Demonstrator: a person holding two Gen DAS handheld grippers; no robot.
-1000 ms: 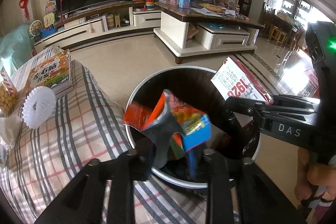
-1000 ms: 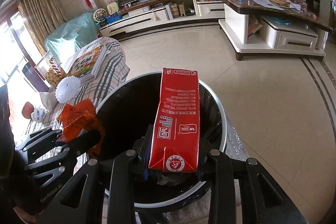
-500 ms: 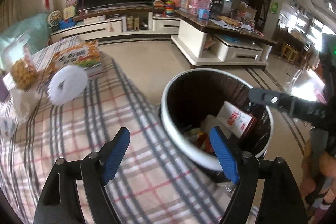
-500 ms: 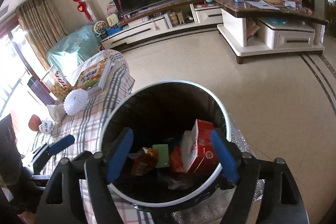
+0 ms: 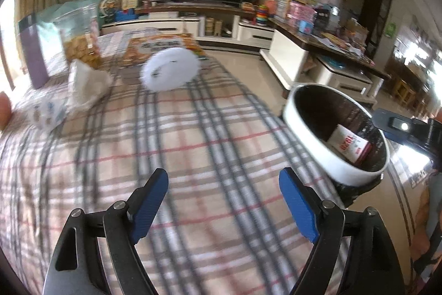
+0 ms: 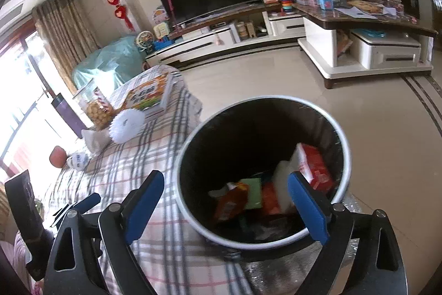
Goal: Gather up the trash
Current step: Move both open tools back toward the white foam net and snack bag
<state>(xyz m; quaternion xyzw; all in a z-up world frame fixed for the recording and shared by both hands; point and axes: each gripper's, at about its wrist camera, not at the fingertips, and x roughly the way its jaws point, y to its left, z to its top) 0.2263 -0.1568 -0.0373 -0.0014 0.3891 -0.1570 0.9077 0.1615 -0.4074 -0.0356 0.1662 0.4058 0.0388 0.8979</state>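
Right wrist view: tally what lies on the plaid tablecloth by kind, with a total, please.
Colourful printed box: 1
Clear plastic jar of golden snacks: 1
White pleated paper fan disc: 1
Crumpled white tissue: 1
Small white patterned packet: 1
Purple box: 1
Orange round object, partly cut off: 1
Total: 7

My left hand-held gripper [image 5: 223,205] hangs empty, blue pads spread wide, over the plaid-clothed surface [image 5: 193,145]. At two o'clock stands the white-rimmed trash bin [image 5: 315,134], a red-and-white carton [image 5: 348,146] inside. At eleven o'clock lies a white frilly disc [image 5: 170,68].
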